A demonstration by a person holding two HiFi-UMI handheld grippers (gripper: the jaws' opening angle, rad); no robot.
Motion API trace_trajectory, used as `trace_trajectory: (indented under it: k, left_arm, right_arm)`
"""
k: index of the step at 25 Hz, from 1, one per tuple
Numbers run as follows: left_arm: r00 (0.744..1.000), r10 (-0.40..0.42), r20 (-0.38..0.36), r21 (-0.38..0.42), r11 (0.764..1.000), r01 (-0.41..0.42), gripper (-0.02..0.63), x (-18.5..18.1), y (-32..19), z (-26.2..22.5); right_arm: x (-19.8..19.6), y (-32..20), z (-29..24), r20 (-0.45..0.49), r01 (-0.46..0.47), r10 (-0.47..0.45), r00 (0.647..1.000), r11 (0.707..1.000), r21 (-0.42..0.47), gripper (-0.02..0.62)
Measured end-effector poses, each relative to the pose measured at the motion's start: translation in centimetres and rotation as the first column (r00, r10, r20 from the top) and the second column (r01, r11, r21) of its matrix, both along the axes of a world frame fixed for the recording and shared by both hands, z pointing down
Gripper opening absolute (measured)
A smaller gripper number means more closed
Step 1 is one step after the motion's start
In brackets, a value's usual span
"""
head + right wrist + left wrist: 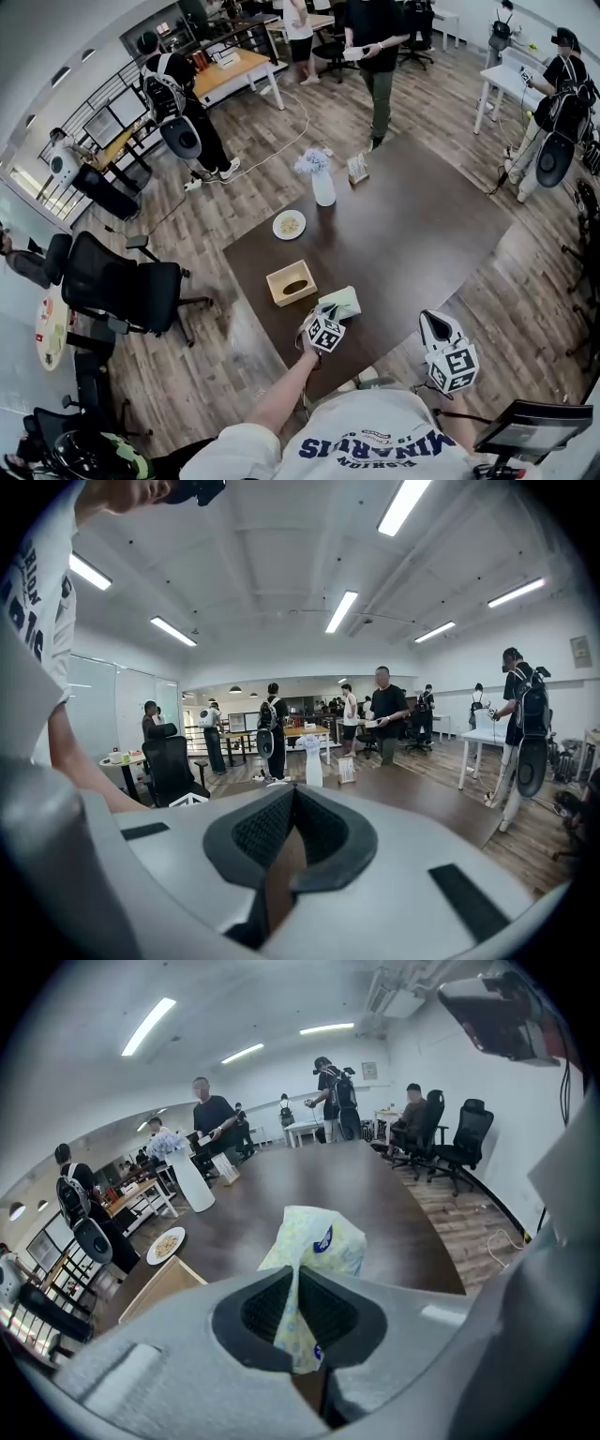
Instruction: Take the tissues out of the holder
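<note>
Dark brown counter point(422, 234) on a wood-plank floor, open office around it.

Left tool point(328, 317): jaws pressed together on a tissue pack point(341, 301), a soft pale packet with a yellow-green print. Left gripper view confirms it. The left tool point(298, 1277) pinches a gathered fold of the tissue pack point(316, 1241) between its dark pads, and the rest of the packet bulges out beyond the tips.

The pack is outside the wooden holder point(292, 282), just beside the holder's right side, near the counter's near-left edge. Cannot tell whether the pack touches the counter or hangs clear of it.

The holder is a light wood box with an open top and a dark oval showing inside. It sits on the counter close to the left edge. Its corner also shows low left in the left gripper view point(157, 1288).

Right tool point(437, 326): held off the counter's near edge, well apart from pack and holder. Right gripper view shows the right tool point(293, 801) with pads closed tip to tip and nothing between them.

Farther along the counter:
- a white plate point(289, 224) with pale food on it, beyond the holder
- a white vase point(322, 185) with flowers, near the far corner
- a small card stand point(357, 169), just beside the vase

A black office chair point(122, 281) stands off the counter's left edge. Several people stand in the room beyond.
</note>
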State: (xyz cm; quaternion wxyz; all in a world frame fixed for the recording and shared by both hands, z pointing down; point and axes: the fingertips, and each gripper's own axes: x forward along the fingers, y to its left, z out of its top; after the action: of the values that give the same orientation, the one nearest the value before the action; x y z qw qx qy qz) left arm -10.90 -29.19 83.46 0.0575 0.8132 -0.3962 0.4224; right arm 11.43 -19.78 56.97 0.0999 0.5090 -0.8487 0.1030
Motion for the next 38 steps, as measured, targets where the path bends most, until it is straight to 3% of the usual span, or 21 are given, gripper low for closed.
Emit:
trace_trajectory:
  k: [9,18,21,29,34,38]
  left_arm:
    - [0.997,0.014,0.078,-0.065,0.998,-0.009,0.017,0.2,1.4,4.8]
    - [0.994,0.03,0.106,-0.077,0.997,-0.021,0.017,0.2,1.2,5.6]
    - [0.998,0.024,0.061,-0.07,0.997,-0.019,0.02,0.1,0.9,4.9]
    - [0.999,0.033,-0.019,0.0,0.999,-0.033,0.117,0.5,0.5,-0.3]
    - [0.989,0.059,-0.135,0.159,0.987,-0.037,0.12,0.7,0.5,-9.1]
    - [0.954,0.11,-0.28,0.311,0.95,-0.019,0.102,0.7,1.6,-19.1]
  right_arm:
    - [0.9,0.2,-0.4,-0.023,0.001,-0.001,1.0,1.0,-0.003,0.008]
    - [0.6,0.5,-0.3,-0.013,0.01,-0.01,1.0,1.0,-0.004,0.008]
    - [0.4,0.4,-0.5,-0.011,0.011,-0.011,1.0,1.0,-0.001,0.008]
    - [0.0,0.5,-1.2,-0.006,0.024,-0.024,1.0,1.0,0.0,0.008]
    - [-0.8,0.2,-1.0,0.002,0.049,-0.049,0.999,0.999,0.013,0.008]
    - [-2.5,-0.6,-1.5,0.009,0.085,-0.086,0.996,0.996,0.032,0.009]
